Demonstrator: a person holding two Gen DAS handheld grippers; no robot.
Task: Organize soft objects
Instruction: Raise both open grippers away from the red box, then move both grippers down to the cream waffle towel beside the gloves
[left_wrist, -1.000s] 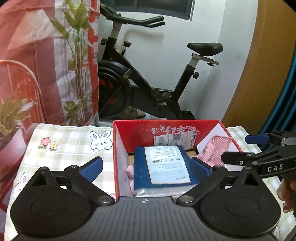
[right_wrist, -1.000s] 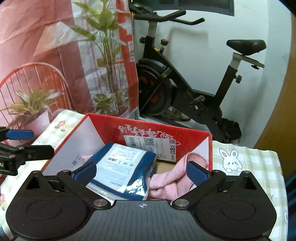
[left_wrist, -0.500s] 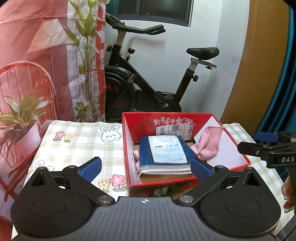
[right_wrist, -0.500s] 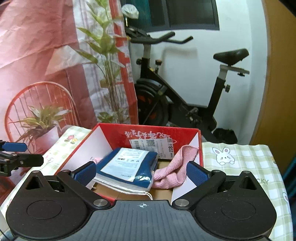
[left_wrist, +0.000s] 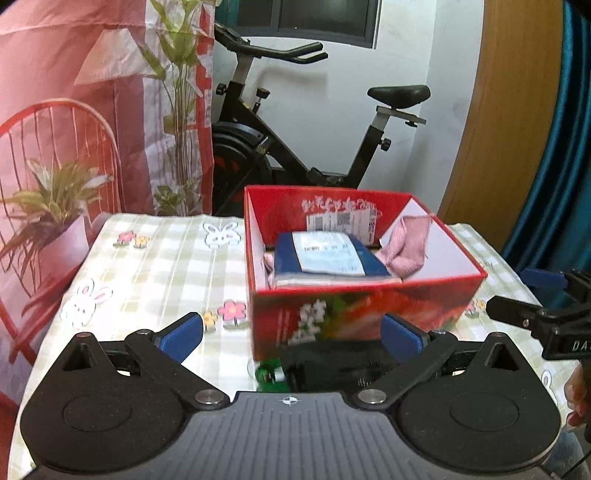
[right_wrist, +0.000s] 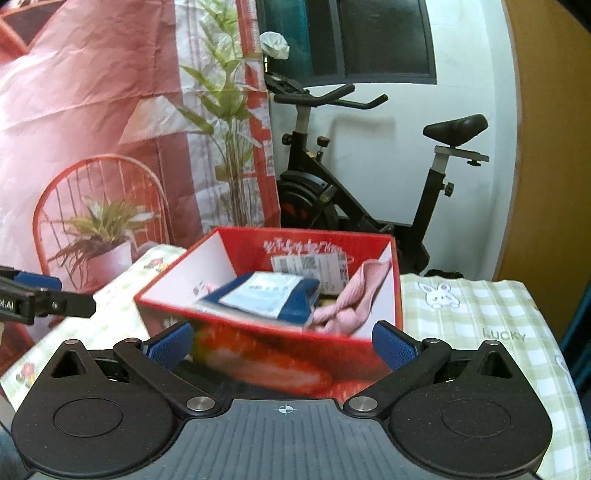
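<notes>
Both grippers empty, jaws spread wide. Left gripper (left_wrist: 291, 334) sits low in front of the red cardboard box (left_wrist: 354, 310), blue pads either side of its near wall, not touching it. Right gripper (right_wrist: 282, 341) same posture at the box's near right corner; it also shows at the right edge of the left wrist view, beside the box. Box stands on the checked bunny-print tablecloth (left_wrist: 159, 266). Inside the box: navy packaged garment (left_wrist: 328, 258) with a white shipping label on top, lying flat toward the middle-left; pink knit cloth (left_wrist: 406, 247) draped against the right inner wall, just beside the package, touching it in the right wrist view. A bit more pink fabric pokes out under the package's left edge. Front wall of the box is motion-blurred. Exercise bike (left_wrist: 314, 140) behind the table.
</notes>
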